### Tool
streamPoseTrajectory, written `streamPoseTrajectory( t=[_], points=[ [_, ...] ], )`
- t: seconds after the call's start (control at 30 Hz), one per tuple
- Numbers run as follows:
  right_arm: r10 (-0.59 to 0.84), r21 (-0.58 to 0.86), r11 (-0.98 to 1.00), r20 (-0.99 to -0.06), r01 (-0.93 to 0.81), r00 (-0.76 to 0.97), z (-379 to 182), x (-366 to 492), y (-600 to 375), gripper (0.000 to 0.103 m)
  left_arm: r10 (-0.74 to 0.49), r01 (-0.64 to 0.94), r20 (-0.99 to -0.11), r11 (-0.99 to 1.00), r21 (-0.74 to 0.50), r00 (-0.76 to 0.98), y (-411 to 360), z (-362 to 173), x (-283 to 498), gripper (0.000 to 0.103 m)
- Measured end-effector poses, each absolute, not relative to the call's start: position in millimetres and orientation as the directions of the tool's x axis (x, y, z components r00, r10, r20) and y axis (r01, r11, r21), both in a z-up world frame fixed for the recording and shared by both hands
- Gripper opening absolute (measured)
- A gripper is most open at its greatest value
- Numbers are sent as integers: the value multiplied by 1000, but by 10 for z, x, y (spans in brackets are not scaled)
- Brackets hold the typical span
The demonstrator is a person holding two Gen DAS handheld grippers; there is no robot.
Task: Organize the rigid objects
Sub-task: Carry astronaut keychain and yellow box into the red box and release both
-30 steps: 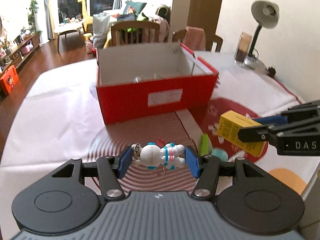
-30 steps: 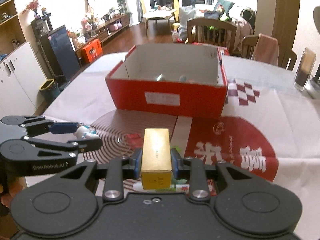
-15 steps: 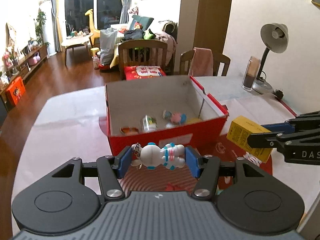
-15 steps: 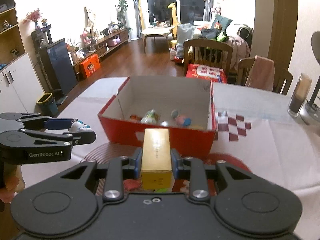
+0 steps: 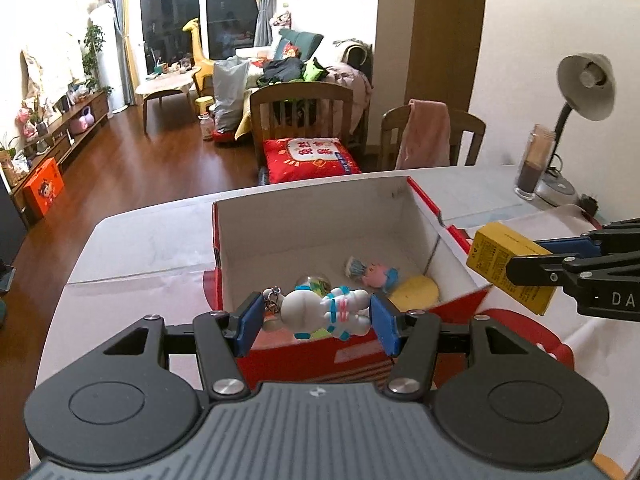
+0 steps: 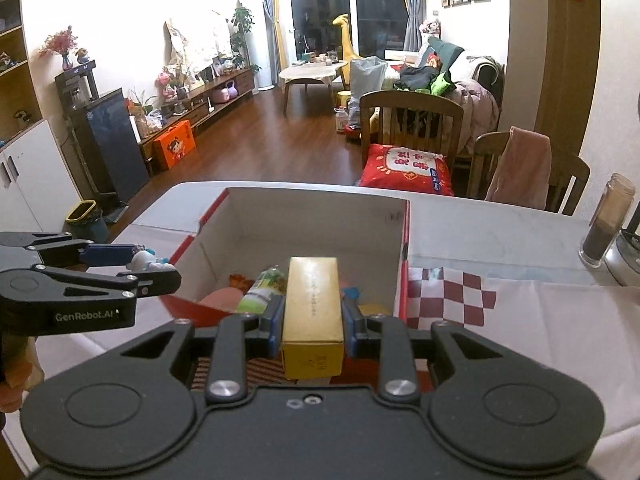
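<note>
Clamped between the blue pads of the left gripper (image 5: 317, 317) is a small white astronaut figurine with blue and red stripes and a metal key ring (image 5: 324, 314) — it lies sideways between the jaws, held in the air over the near wall of the open red cardboard box with a white inside (image 5: 320, 216). The right gripper (image 6: 313, 316) has its jaws shut tight on a long yellow cardboard carton (image 6: 313, 312), gripped by its two long sides and pointing forward over the box's near edge.

Inside the box lie several small things: a pink toy with a blue part (image 5: 378, 274), a flat yellow round piece (image 5: 416, 292) and a clear rounded item partly hidden behind the figurine. From the right wrist view a green-and-white wrapped packet (image 6: 262, 290) shows there too.

The box stands on a counter covered with a white cloth printed in red (image 6: 500, 248). At the counter's far right stand a tall glass jar with a dark filling (image 5: 532, 168) and a grey desk lamp (image 5: 586, 86) — well apart from the box.
</note>
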State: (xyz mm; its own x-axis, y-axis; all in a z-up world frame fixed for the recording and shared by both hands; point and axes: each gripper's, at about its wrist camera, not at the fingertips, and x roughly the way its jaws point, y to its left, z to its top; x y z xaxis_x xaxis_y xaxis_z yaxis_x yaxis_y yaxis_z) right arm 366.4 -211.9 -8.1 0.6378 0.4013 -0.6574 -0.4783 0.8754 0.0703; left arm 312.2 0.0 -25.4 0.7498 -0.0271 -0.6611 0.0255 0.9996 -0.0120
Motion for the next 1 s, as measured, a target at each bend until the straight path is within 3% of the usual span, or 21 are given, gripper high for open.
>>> streamPoseTrajectory(
  t=[1.0],
  points=[
    [344, 13, 842, -783, -540, 518, -963, 4802, -1652, 28, 74, -61, -782, 997, 46, 619, -51, -1029, 4688, 57]
  ],
)
